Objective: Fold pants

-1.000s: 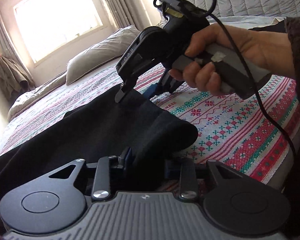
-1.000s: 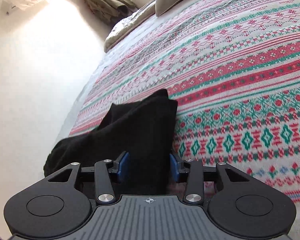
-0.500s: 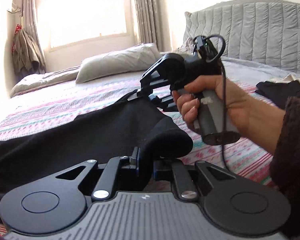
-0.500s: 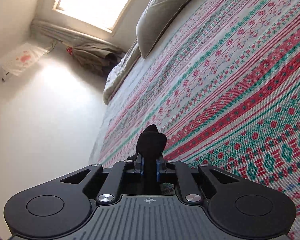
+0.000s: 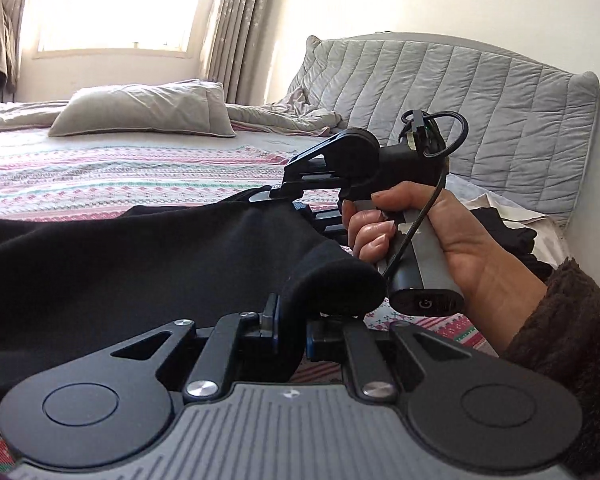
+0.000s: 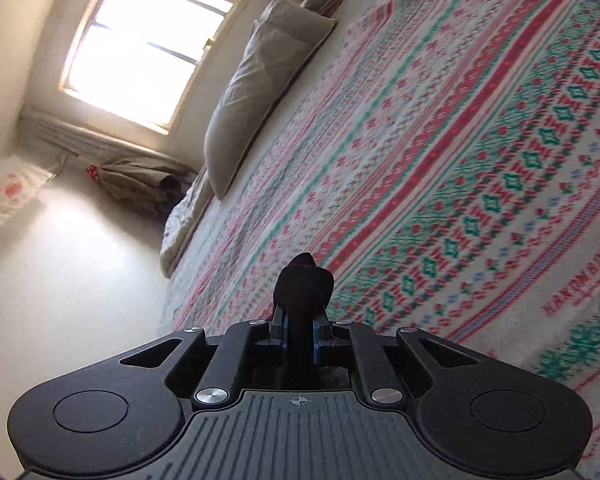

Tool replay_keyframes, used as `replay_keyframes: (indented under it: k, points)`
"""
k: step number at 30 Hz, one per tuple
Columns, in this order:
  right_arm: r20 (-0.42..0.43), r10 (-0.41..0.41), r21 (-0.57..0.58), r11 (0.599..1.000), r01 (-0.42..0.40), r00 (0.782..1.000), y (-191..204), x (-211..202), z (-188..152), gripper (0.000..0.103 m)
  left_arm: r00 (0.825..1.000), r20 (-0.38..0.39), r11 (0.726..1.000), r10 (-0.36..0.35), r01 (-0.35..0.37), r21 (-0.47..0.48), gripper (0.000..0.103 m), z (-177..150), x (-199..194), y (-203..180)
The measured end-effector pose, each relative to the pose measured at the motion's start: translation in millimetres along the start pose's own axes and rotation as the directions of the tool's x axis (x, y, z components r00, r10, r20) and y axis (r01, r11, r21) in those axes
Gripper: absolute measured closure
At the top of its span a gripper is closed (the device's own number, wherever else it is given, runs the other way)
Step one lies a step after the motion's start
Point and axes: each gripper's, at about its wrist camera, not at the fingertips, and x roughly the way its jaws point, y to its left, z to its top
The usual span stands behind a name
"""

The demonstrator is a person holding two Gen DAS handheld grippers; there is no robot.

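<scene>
In your left wrist view, the black pants (image 5: 148, 264) fill the left and middle of the frame: a broad, matte, soft-looking sheet of dark fabric with shallow creases, spread from the left edge across the patterned bedspread (image 5: 100, 176) toward the centre. Its near corner rolls into a thick rounded fold at centre frame, and that fold sits between the blue pads of your left gripper (image 5: 290, 330). The jaws have just been closing and are now clenched on the cloth, with the fabric bulging out above them. Further right and higher, your right hand (image 5: 428, 240) grips the handle of the right gripper (image 5: 288, 198), whose tip meets the far edge of the pants; from this side you cannot see the pads. A grey pillow (image 5: 140, 110) lies at upper left and a quilted grey headboard (image 5: 460, 104) stands at upper right, with a dark heap of other clothing (image 5: 516, 236) at the right edge below it.

In your right wrist view, the right gripper (image 6: 299, 330) has also just been closing, and its jaws now pinch a narrow tuft of the black pants (image 6: 302, 284) that pokes up past the pads at lower centre. Behind it, the red, green and white bedspread (image 6: 460, 152) runs diagonally across the right of the frame.
</scene>
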Motion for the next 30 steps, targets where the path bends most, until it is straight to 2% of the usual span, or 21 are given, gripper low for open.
replay_keyframes:
  k: [5, 12, 18, 23, 27, 29, 30]
  points:
    - [-0.002, 0.010, -0.008, 1.000, -0.011, 1.000, 13, 0, -6, 0.092, 0.999, 0.035, 0.997, -0.025, 0.027, -0.066, 0.076, 4, -13, 19]
    - [-0.018, 0.142, -0.034, 0.989, -0.143, 0.990, 66, 18, -21, 0.092, 0.995, 0.102, 0.988, 0.014, 0.002, -0.154, 0.076, 8, -53, 52]
    - [-0.098, 0.220, -0.090, 0.969, -0.229, 0.970, 118, 64, -64, 0.092, 0.995, 0.064, 0.965, 0.076, -0.057, -0.257, 0.076, 1, -78, 100]
    - [-0.178, 0.204, -0.160, 0.959, -0.233, 0.963, 147, 112, -107, 0.092, 0.992, -0.011, 0.941, 0.123, -0.120, -0.315, 0.076, -12, -90, 135]
    - [-0.229, 0.135, -0.225, 0.956, -0.188, 0.964, 154, 136, -137, 0.091, 0.992, -0.080, 0.924, 0.103, -0.125, -0.361, 0.074, -20, -86, 153]
    - [-0.241, 0.103, -0.246, 0.955, -0.164, 0.965, 152, 143, -147, 0.088, 0.992, -0.100, 0.926, 0.081, -0.112, -0.361, 0.071, -22, -86, 159]
    - [-0.243, 0.094, -0.249, 0.956, -0.156, 0.965, 151, 145, -149, 0.087, 0.992, -0.105, 0.933, 0.076, -0.108, -0.342, 0.063, -22, -89, 162]
